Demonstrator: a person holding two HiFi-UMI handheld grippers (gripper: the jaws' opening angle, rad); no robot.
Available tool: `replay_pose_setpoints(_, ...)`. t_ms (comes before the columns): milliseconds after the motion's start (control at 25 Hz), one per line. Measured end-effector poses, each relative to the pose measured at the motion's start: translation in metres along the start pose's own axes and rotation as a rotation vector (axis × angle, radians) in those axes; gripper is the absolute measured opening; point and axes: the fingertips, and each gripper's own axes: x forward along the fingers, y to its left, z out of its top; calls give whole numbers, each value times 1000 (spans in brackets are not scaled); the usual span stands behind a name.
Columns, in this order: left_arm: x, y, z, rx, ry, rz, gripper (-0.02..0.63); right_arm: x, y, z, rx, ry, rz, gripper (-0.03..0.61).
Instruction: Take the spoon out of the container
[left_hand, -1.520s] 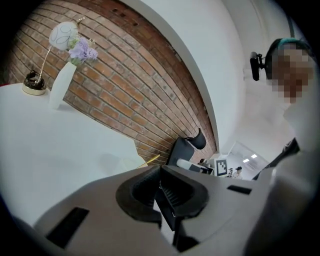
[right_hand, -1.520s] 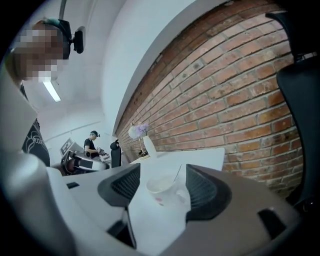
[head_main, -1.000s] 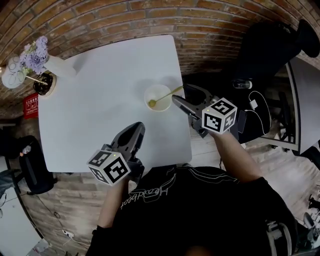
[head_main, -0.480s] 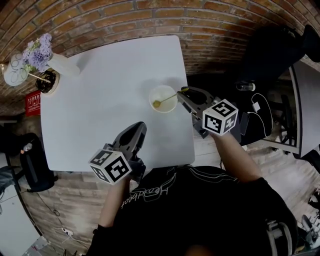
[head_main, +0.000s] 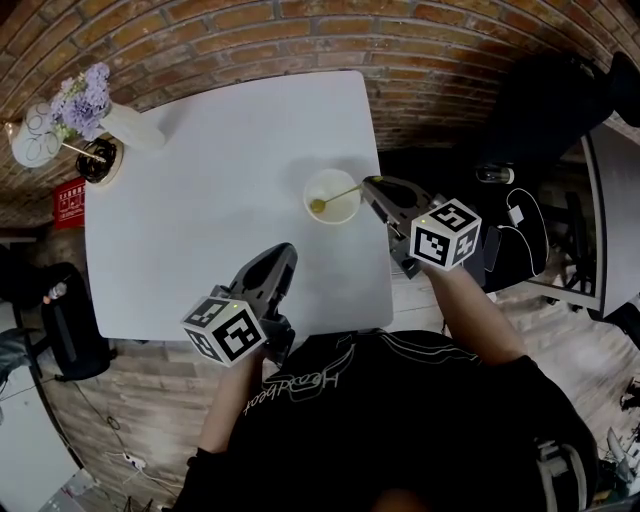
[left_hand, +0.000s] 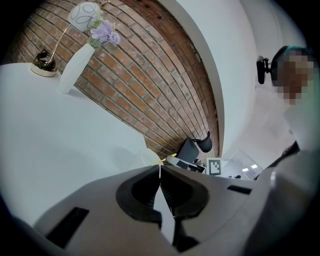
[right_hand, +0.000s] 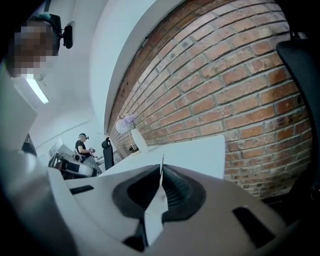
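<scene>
A pale round container (head_main: 332, 196) stands near the right edge of the white table (head_main: 220, 200). In it leans a yellow-green spoon (head_main: 335, 198), bowl down, handle pointing right. My right gripper (head_main: 367, 183) reaches in from the table's right edge. Its jaws have just been closing and are shut on the tip of the spoon's handle. In the right gripper view the right gripper (right_hand: 161, 165) hides both container and spoon. My left gripper (head_main: 283, 250) rests shut and empty over the table's front part, well short of the container. The left gripper view shows the left gripper (left_hand: 160, 167) with the container (left_hand: 150, 157) beyond it.
A white vase of purple flowers (head_main: 110, 120) and a small dark object on a round base (head_main: 97, 162) stand at the table's far left corner. Brick wall runs behind. A black chair (head_main: 540, 100) and cables on the floor lie to the right of the table.
The right gripper's jaws were wide open around the spoon's handle; they have since come together on its tip. The left gripper has kept its place.
</scene>
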Motion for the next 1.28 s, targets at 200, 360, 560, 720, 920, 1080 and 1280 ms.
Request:
replay_pose_setpoints(200,-2,0,1,-10,-4,0,9,0,7,3,-17,-3,23,2)
replay_pose_setpoints(360,-5,-2,0,-18,-13,3,9,-1,11,6,-33,-8,27,0)
replay_pose_setpoints(560,-10,-5,-2,-31,-24,11,9,-5,17,12,-40,-23,47,0)
replay_pose_setpoints(720,-17,-10,-4,-45,-46,17,9,-14,24,21,-56,-59,69,0)
replay_pose_setpoints(920,-25,-23,-12,-40,-70,26,9,-34,36,35,-75,-106,97,0)
replay_pose_setpoints(1080,-33,-43,-12,-17,-106,31,9,-62,56,57,-127,-171,131,0)
replay_pose_setpoints(1280,-38,-78,-10,58,-146,43,9,-106,78,75,-167,-233,164,0)
